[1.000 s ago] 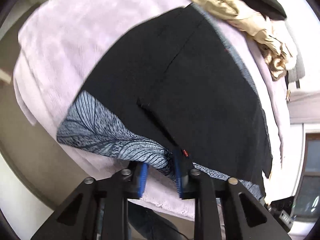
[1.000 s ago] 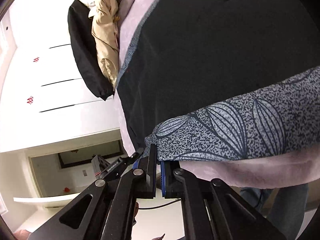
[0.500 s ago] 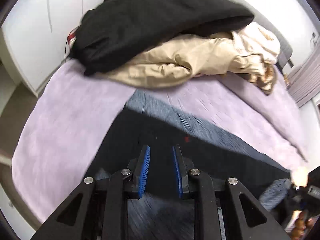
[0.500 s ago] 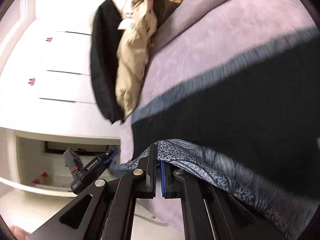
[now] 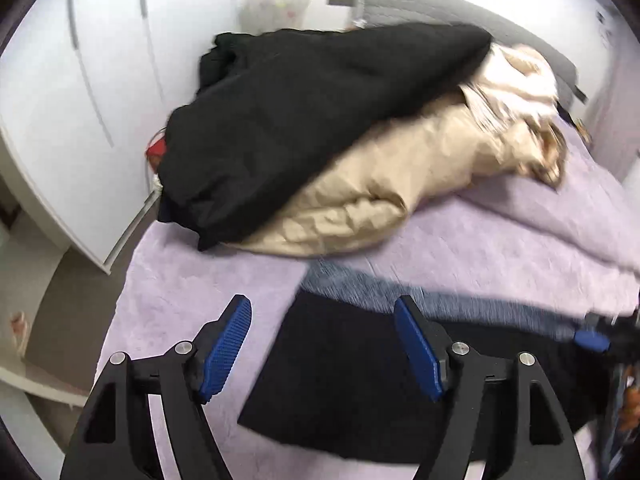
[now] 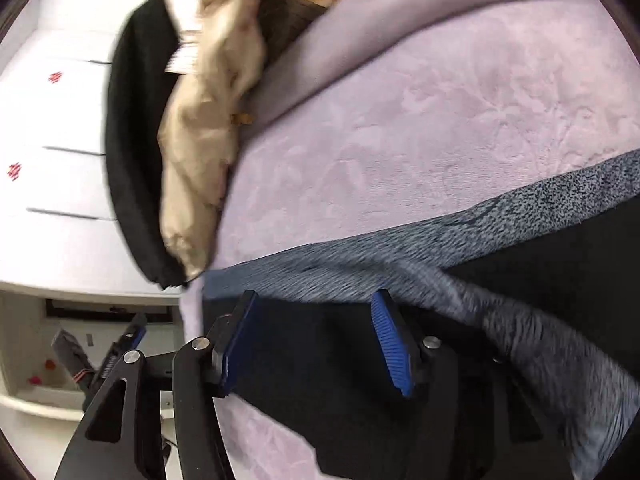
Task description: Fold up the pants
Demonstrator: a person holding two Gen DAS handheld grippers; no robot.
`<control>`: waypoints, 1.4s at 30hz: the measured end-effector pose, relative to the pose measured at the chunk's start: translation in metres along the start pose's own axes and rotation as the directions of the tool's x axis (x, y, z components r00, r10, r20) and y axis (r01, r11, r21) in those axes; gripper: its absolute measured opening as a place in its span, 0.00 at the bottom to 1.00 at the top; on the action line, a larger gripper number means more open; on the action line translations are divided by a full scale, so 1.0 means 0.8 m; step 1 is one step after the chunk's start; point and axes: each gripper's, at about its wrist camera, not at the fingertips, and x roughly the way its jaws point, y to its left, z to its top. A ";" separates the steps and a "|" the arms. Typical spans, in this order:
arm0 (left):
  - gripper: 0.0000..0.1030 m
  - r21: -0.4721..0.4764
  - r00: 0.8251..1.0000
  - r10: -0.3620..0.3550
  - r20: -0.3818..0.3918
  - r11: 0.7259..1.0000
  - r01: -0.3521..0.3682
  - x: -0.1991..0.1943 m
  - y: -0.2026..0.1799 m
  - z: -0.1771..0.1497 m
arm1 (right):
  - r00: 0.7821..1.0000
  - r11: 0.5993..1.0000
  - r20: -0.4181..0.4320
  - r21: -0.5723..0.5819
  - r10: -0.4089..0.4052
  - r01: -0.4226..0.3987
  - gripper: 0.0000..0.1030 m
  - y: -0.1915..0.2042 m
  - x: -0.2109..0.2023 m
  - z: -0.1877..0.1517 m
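A big bed with a soft purple cover filled most of both views. At its far end lay a heap: a black coat on top of a tan quilt. White closet doors stood beside the bed.

The pants lay flat on the near part of the bed, in front of the heap and apart from it. They were black, and a strip of grey patterned cloth showed along their far edge. It looked like the pants had been folded over once, though the blur made the layers hard to count.

The left gripper had just been opening. Its blue pads stood wide apart over the left edge of the pants, with nothing pinched between them. The right gripper had just been opening too. Its pads hung over the black cloth and pressed on nothing.

The pants looked soft, thin and light. They would likely droop and slide when lifted, so one pinch in the middle would just bunch them up. A good place to grab would be two corners of one short end, one for each gripper, pinching all the layers together. Then the end could be carried over flat.
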 end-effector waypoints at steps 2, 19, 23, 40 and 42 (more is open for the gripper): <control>0.73 0.046 0.997 -0.018 -0.071 0.999 0.021 0.025 -0.017 -0.019 | 1.000 1.000 -0.022 -0.028 -0.004 0.004 0.61 0.008 0.002 -0.011; 0.79 0.260 0.969 -0.045 -0.242 0.959 0.110 0.047 -0.155 -0.063 | 0.968 0.971 0.160 0.173 -0.191 0.163 0.60 -0.082 -0.174 -0.099; 0.79 0.288 0.920 -0.203 -0.335 0.908 0.305 0.026 -0.260 -0.093 | 0.935 0.904 0.198 0.375 -0.293 0.204 0.60 -0.167 -0.254 -0.174; 0.79 0.363 0.808 -0.261 -0.528 0.791 0.492 0.029 -0.544 -0.204 | 0.990 0.792 0.102 0.611 -0.093 0.012 0.59 -0.355 -0.329 -0.341; 0.79 0.364 0.798 -0.267 -0.541 0.781 0.508 0.028 -0.547 -0.210 | 0.992 0.787 0.102 0.616 -0.071 -0.007 0.59 -0.363 -0.323 -0.342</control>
